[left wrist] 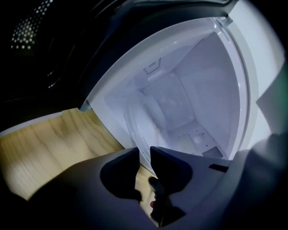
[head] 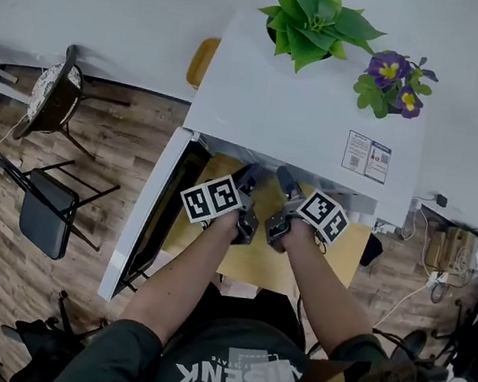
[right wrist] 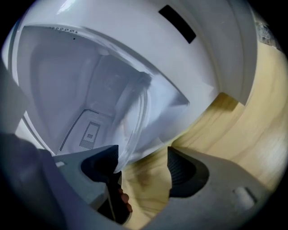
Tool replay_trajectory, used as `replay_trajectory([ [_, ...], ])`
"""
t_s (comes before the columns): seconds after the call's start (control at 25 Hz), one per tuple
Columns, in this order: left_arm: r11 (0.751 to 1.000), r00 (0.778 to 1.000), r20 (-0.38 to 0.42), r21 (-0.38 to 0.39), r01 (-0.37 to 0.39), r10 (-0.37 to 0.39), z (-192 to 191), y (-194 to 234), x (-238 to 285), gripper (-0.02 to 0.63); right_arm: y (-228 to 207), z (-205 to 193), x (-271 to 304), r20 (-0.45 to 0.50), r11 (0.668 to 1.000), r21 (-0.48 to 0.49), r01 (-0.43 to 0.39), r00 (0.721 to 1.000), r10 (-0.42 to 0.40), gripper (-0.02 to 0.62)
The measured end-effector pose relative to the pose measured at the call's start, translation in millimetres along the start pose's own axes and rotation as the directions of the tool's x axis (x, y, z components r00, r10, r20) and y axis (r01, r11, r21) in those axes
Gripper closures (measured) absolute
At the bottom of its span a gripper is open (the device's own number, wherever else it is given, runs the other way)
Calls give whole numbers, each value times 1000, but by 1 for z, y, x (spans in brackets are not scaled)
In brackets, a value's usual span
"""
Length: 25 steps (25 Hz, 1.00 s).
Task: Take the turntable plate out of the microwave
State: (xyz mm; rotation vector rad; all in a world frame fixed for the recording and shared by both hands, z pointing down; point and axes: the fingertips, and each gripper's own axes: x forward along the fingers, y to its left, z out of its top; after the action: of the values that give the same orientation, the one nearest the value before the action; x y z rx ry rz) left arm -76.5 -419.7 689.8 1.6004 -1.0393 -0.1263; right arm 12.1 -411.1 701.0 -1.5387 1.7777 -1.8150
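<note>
Left tool (left wrist: 143, 153): jaws narrow, pads closed on the near rim of the turntable plate (right wrist: 129, 117), which fills the slim gap between them. Right tool (right wrist: 143, 155): jaws wide apart, gripping nothing. In the right gripper view the plate's rim runs down just beside the jaw at picture left; contact there cannot be confirmed. The other jaw stands apart from the glass, over bare wood. The plate is clear glass. Most of it sits inside the white cavity of the microwave (head: 272, 100), and its near edge reaches out over the front sill to the tools. Both tools point into the cavity mouth, side by side and angled downward. The microwave's door (head: 157, 217) hangs open to the left in the head view. The microwave rests on a pale wooden surface (head: 254, 265), bare in front of the opening. On the microwave's top stand a green potted plant (head: 312, 16) and a purple-flowered plant (head: 394, 80). The floor (head: 109, 155) is brown wood plank. A black folding chair (head: 46, 215) and a round-seated chair (head: 53, 96) stand well to the left. Cables (head: 446, 252) lie to the right.
</note>
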Motion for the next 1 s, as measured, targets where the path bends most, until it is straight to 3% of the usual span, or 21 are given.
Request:
replay_trajectory([
  [0.24,997,999,-9,-67,36,-37,-5,-4,-6,557,7,2,3,-1,995,76,-69,998,69,281],
  [0.56,993,998,-19,-106,56,-59,-19,-1,-23,561,18,-11,-7,-14,975,167,-148,988,153,508],
  [0.68,995,998,-11,-81,61,-62,-21,5,-29,548,18,-20,-14,-31,964,195,-182,981,191,522],
  [0.8,992,998,35,-108,62,-58,-11,15,-28,468,15,-26,-23,-39,955,211,-210,974,223,532],
  [1.0,987,992,78,-117,108,-100,4,14,-23,463,8,-36,-38,-81,950,223,-220,967,243,535],
])
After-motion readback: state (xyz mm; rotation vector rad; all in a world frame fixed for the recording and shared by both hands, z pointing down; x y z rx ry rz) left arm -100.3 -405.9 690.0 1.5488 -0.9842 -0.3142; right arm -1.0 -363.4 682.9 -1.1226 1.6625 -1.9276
